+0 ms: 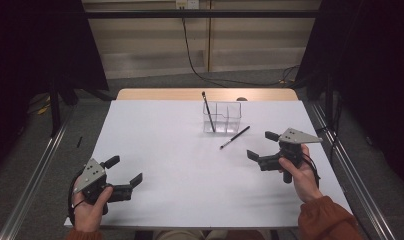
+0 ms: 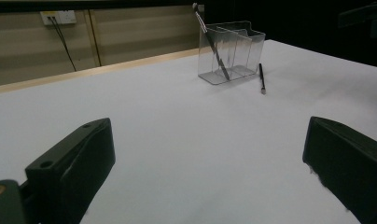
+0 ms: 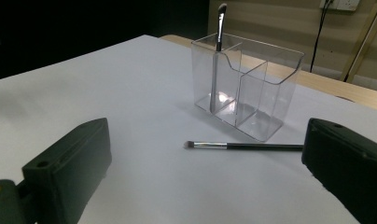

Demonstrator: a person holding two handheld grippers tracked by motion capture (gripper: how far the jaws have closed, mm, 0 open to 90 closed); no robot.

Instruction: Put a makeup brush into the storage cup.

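The loose brush (image 3: 245,146) lies flat on the table (image 1: 165,150), just in front of the clear holder (image 3: 252,93), apart from it. A second brush (image 3: 218,51) stands tilted in the holder's end compartment, suggesting the destination. The right gripper (image 1: 262,146) faces the loose brush, fingers released, apparently ready to pick it up. The left gripper (image 1: 124,170) rests well apart, fingers released.
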